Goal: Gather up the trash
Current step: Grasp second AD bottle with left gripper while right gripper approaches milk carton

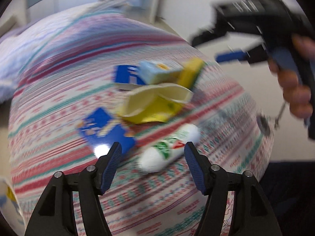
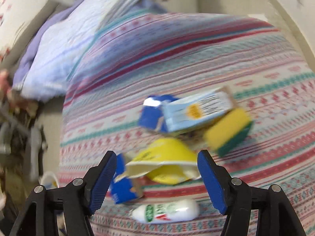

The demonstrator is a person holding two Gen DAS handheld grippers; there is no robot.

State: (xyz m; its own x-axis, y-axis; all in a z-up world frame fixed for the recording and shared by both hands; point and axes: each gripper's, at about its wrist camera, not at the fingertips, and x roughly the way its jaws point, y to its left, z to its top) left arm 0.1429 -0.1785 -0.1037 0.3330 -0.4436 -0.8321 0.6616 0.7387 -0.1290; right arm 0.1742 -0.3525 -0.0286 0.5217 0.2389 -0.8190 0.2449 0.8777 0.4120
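Both grippers coming in over the trash pile, nothing grabbed yet

The left gripper (image 1: 152,157) is spread wide over the white bottle (image 1: 169,147), the right gripper (image 2: 156,172) just as wide above the crushed yellow cup (image 2: 165,165) — both empty. The litter sits bunched on the striped bedspread (image 2: 256,63). Next, I'd guess: drop lower, straddle one piece each, squeeze.
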